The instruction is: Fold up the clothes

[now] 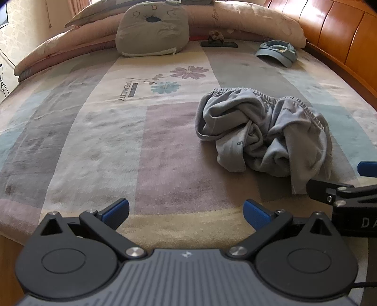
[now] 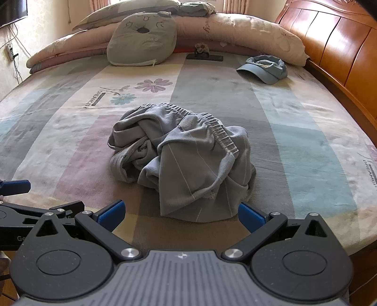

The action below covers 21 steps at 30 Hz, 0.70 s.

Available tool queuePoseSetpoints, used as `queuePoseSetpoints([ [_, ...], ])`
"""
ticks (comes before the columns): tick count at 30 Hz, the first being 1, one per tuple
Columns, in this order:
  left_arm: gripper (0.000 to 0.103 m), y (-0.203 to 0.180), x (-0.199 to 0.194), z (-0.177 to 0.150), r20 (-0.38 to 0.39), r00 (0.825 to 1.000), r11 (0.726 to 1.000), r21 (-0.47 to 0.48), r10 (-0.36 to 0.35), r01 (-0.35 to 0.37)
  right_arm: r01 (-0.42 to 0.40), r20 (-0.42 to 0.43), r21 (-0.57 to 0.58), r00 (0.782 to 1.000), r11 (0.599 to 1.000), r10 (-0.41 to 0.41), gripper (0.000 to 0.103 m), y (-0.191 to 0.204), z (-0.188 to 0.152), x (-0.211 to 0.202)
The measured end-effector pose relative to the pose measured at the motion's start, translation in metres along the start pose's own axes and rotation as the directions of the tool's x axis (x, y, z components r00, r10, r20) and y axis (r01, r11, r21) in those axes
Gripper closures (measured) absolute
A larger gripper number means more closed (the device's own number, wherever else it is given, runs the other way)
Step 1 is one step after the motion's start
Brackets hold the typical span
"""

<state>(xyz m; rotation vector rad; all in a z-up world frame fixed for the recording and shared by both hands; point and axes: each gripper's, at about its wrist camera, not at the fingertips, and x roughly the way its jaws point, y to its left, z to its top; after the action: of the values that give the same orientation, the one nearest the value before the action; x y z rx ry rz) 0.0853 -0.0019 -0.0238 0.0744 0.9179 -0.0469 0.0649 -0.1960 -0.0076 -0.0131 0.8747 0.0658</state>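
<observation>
Grey crumpled shorts (image 2: 181, 160) with an elastic waistband lie bunched on a patchwork bedspread (image 2: 294, 122) near the bed's near edge. The right gripper (image 2: 181, 215) hovers just before them, blue fingers spread wide, holding nothing. The left gripper (image 1: 186, 213), equally wide and empty, sits to their left over bare cover. Farther off lie a grey cushion (image 2: 141, 40) and a blue cap (image 2: 265, 68). Only the right view shows a wall screen (image 2: 11, 10) at far left.
</observation>
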Motion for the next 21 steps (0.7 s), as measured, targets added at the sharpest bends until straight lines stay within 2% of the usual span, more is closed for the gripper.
queuePoseSetpoints([
  [15,0.001,0.000,0.022,0.020,-0.030,0.999,1.000,0.009,-0.019,0.019,-0.010,-0.025,0.012,1.000,1.000,0.010,0.000,-0.006,0.019,0.024],
  [21,0.001,0.000,0.028,0.023,-0.028,0.999,0.999,0.025,-0.035,0.036,-0.028,-0.005,0.013,1.000,1.000,0.028,0.000,-0.010,0.022,0.027],
])
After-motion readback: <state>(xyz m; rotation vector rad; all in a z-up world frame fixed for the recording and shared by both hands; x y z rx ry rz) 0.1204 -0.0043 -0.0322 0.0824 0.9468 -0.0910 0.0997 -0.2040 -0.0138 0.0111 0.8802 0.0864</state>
